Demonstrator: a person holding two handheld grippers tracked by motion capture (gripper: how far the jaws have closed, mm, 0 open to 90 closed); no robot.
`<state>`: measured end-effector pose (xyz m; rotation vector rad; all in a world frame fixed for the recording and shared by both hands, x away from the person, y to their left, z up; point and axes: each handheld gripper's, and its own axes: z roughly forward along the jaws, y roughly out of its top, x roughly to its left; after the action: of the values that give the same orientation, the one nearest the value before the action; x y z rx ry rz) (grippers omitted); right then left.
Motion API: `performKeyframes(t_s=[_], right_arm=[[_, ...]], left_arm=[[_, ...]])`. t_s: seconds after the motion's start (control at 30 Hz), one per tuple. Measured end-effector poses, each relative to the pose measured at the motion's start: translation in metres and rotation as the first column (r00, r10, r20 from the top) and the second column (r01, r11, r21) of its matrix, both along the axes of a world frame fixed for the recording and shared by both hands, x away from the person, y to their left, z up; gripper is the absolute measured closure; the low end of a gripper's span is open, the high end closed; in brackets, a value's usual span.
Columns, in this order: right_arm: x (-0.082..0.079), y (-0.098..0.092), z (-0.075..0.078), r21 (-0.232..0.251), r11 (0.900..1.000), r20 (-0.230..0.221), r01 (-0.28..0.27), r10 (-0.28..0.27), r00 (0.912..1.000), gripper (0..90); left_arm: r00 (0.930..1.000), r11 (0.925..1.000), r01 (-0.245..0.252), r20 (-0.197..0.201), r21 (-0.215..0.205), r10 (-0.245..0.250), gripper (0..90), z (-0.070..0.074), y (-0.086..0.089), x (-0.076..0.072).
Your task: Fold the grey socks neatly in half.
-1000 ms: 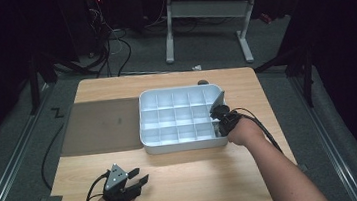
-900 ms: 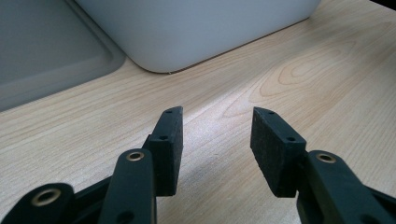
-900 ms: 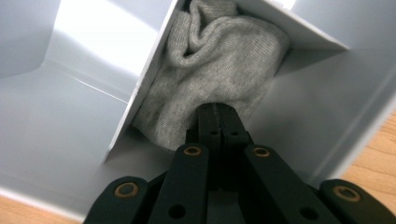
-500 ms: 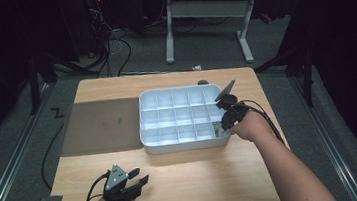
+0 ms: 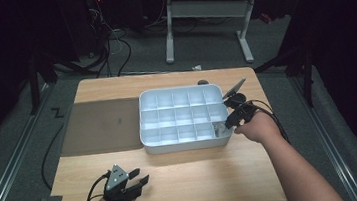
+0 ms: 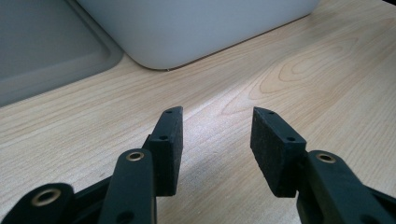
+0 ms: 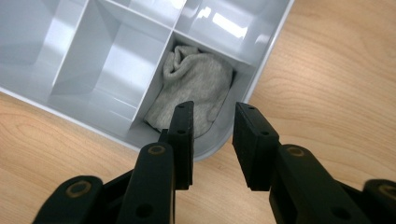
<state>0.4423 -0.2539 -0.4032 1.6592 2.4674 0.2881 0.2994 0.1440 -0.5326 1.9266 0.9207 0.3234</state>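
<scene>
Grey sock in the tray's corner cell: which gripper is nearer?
Right. The right gripper hangs just above the grey sock, jaws just opened, nothing between them. The left gripper sits at the table's near edge, well short of the tray.

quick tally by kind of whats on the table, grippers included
white divided tray: 1
grey sock, in the tray's corner compartment: 1
grey mat: 1
small dark object behind the tray, too small to tell: 1
grippers, left gripper and right gripper: 2
total: 6
</scene>
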Motion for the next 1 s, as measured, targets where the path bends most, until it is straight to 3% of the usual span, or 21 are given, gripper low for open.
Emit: performKeyframes(t_s=[0.23, 0.5, 0.57, 0.63, 0.67, 0.7, 0.77, 0.8, 0.9, 1.0], right_arm=[[-0.009, -0.005, 0.002, -0.005, 1.000, 0.060, -0.018, 0.019, 0.9980, 64.4], [-0.027, -0.017, 0.000, 0.028, 0.999, 0.173, -0.040, 0.035, 0.9843, 62.1], [-0.034, -0.021, -0.001, 0.058, 0.997, 0.204, -0.048, 0.036, 0.9783, 61.4], [-0.041, -0.023, -0.003, 0.048, 0.998, 0.231, -0.051, 0.038, 0.9721, 59.0], [-0.047, -0.025, -0.006, 0.060, 0.996, 0.263, -0.060, 0.042, 0.9638, 58.3], [-0.050, -0.026, -0.007, 0.071, 0.996, 0.271, -0.056, 0.034, 0.9621, 57.7], [-0.054, -0.026, -0.010, 0.054, 0.997, 0.283, -0.057, 0.039, 0.9584, 55.7], [-0.064, -0.026, -0.015, 0.032, 0.996, 0.344, -0.086, 0.069, 0.9364, 53.7], [-0.072, -0.030, -0.023, 0.090, 0.992, 0.354, -0.085, 0.048, 0.9339, 53.0], [-0.079, -0.035, -0.032, 0.128, 0.988, 0.379, -0.084, 0.029, 0.9250, 50.9]], left_arm=[[1.0000, 1.0000, 0.001, 0.002, 0.000, -0.001, 55.0, 0.001, 0.000, -0.001], [0.9999, 1.0000, 0.000, 0.016, -0.001, 0.000, 55.1, 0.003, 0.000, -0.002], [0.9998, 1.0000, -0.001, 0.020, 0.002, 0.001, 55.2, 0.004, -0.001, -0.002], [0.9998, 1.0000, -0.002, 0.022, 0.002, 0.002, 54.9, 0.004, -0.001, -0.002], [0.9996, 0.9999, -0.008, 0.029, 0.008, 0.008, 54.3, 0.004, -0.001, -0.003], [0.9993, 0.9999, -0.013, 0.034, 0.008, 0.012, 54.1, 0.005, -0.001, -0.003], [0.9992, 0.9999, -0.013, 0.037, 0.009, 0.013, 53.8, 0.005, -0.001, -0.003], [0.9988, 0.9997, -0.020, 0.044, 0.010, 0.020, 53.3, 0.006, -0.001, -0.004], [0.9988, 0.9997, -0.022, 0.044, 0.008, 0.022, 53.1, 0.006, -0.001, -0.004], [0.9989, 0.9997, -0.022, 0.041, 0.009, 0.021, 52.7, 0.006, -0.001, -0.004]])
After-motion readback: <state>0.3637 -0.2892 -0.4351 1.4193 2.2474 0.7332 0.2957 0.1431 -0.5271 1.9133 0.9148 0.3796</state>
